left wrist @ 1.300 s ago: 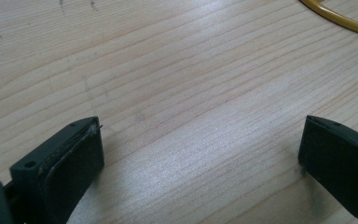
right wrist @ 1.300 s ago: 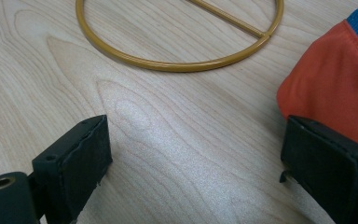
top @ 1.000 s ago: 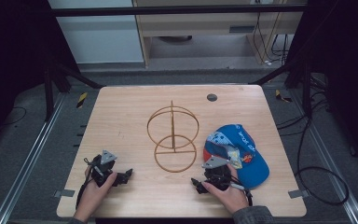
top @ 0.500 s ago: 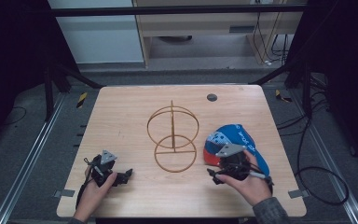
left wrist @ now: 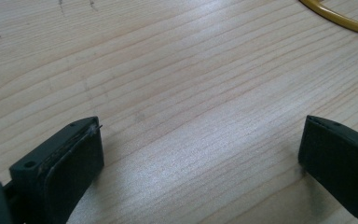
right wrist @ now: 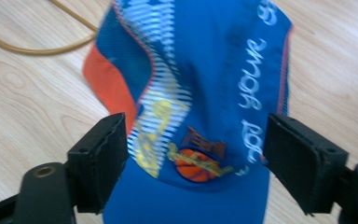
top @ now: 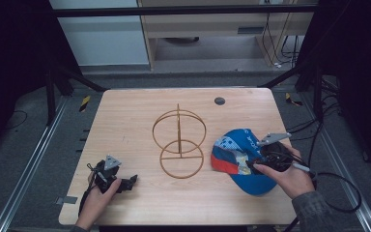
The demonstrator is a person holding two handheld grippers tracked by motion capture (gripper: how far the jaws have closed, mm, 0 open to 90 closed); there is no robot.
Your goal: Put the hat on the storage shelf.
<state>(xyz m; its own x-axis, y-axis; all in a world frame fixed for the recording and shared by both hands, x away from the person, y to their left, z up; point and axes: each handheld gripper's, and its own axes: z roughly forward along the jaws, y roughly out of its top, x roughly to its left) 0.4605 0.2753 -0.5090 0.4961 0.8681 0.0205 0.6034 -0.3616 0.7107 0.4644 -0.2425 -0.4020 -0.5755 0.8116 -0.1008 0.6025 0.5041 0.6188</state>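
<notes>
A blue cap (top: pixel 239 157) with an orange panel and white lettering lies on the right side of the wooden table (top: pixel 135 116). My right gripper (top: pixel 251 166) hovers over it, open; in the right gripper view the cap (right wrist: pixel 200 93) sits between the two spread jaws, untouched. A gold wire stand (top: pixel 179 142) of two rings on a post is at the table's middle. My left gripper (top: pixel 125 183) rests near the front left, open over bare wood (left wrist: pixel 191 121), with a bit of the gold ring (left wrist: pixel 340 18) at the far right.
A small dark round disc (top: pixel 219 101) is set in the table near the back right. Cables (top: pixel 333 183) trail off the right edge. Metal rails run along both sides on the floor, and a shelf unit stands behind.
My right gripper has moved right and away from the front edge, onto the cap. The left gripper has stayed put.
</notes>
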